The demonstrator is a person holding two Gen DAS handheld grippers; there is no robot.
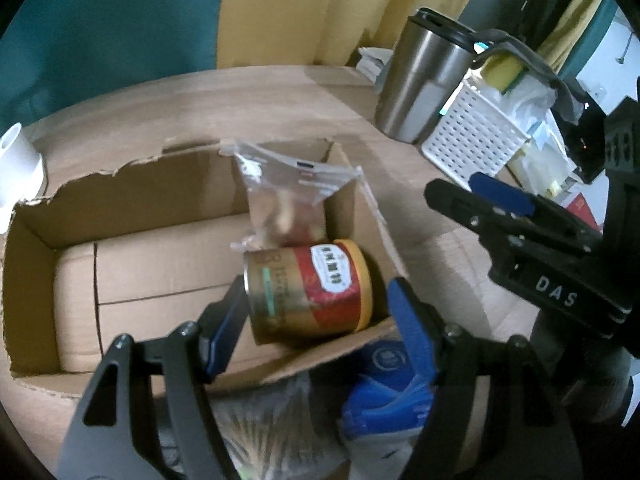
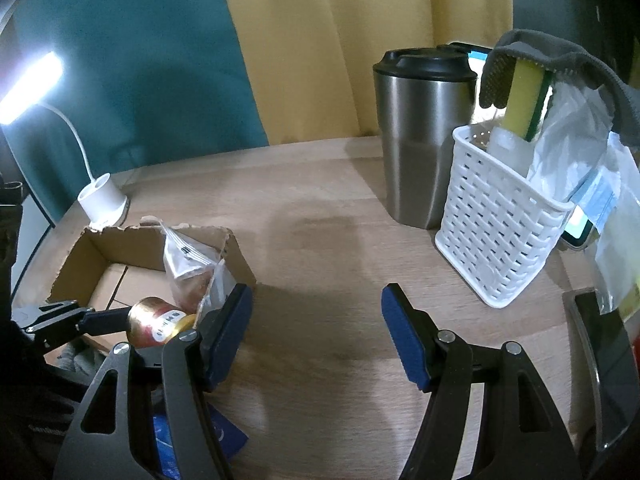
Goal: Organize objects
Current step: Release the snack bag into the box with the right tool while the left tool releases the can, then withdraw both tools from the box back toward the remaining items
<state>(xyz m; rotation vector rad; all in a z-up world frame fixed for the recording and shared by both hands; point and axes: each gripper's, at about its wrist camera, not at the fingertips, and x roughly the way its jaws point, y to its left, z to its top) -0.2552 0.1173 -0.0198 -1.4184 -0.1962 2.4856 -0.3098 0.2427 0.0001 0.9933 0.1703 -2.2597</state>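
Observation:
A torn cardboard box stands open on the wooden table. In its near right corner a gold and red can lies on its side, and a clear snack bag leans behind it. My left gripper reaches into the box and straddles the can end to end. Its left pad is at the can's gold end, while a narrow gap shows at the right pad. My right gripper hovers open over bare table to the right of the box, with nothing between its fingers.
A steel tumbler with a black lid stands at the back right. Beside it a white basket holds a sponge, a grey glove and plastic bags. A lit lamp's white base sits behind the box. A blue packet lies before the box.

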